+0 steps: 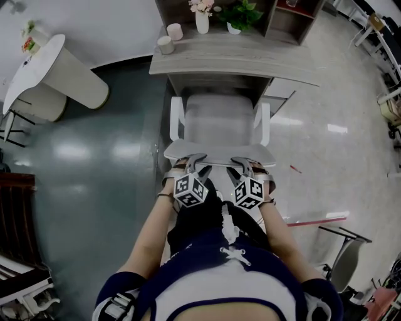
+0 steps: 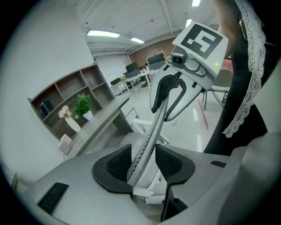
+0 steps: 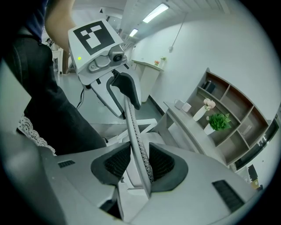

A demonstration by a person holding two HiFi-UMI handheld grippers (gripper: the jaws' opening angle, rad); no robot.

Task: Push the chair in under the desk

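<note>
Glossy floor surrounds my spot right behind the chair (image 1: 219, 119), where the left tongs (image 2: 145, 165) and right tongs (image 3: 140, 165) each pinch the top edge of its backrest, side by side. Its seat front looks just at the table (image 1: 219, 63) edge, while most of the seat and both armrests are outside, so I judge the push hardly half done. Farther off, a cup (image 1: 166, 44), vase (image 1: 202, 22) and plant (image 1: 241, 12) stand on the table and shelf.
</note>
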